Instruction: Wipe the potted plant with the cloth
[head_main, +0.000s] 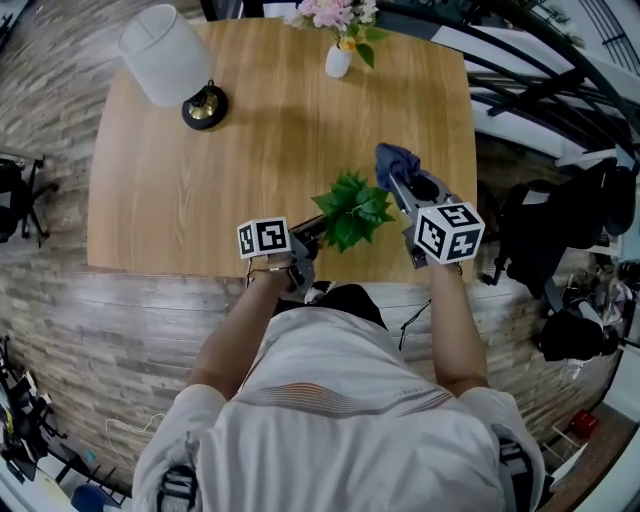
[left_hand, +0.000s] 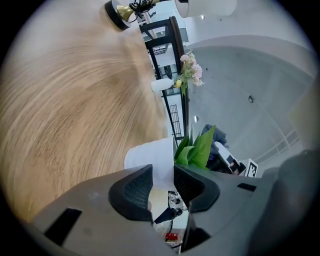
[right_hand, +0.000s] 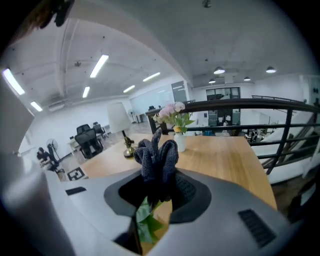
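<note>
The potted plant's green leaves (head_main: 350, 210) spread near the wooden table's front edge (head_main: 180, 262). Its white pot (left_hand: 150, 155) sits between the pads of my left gripper (head_main: 312, 232), which is shut on it; in the left gripper view the leaves (left_hand: 197, 149) stick out to the right. My right gripper (head_main: 398, 183) is just right of the leaves, shut on a bunched dark blue cloth (head_main: 395, 160). In the right gripper view the cloth (right_hand: 159, 157) stands up between the jaws and a green leaf (right_hand: 146, 222) shows beneath them.
A white-shaded lamp (head_main: 165, 55) with a black and brass base (head_main: 204, 105) stands at the table's far left. A white vase of pink flowers (head_main: 338, 55) is at the far middle. Black railings (head_main: 540, 70) and dark bags (head_main: 560, 230) lie to the right.
</note>
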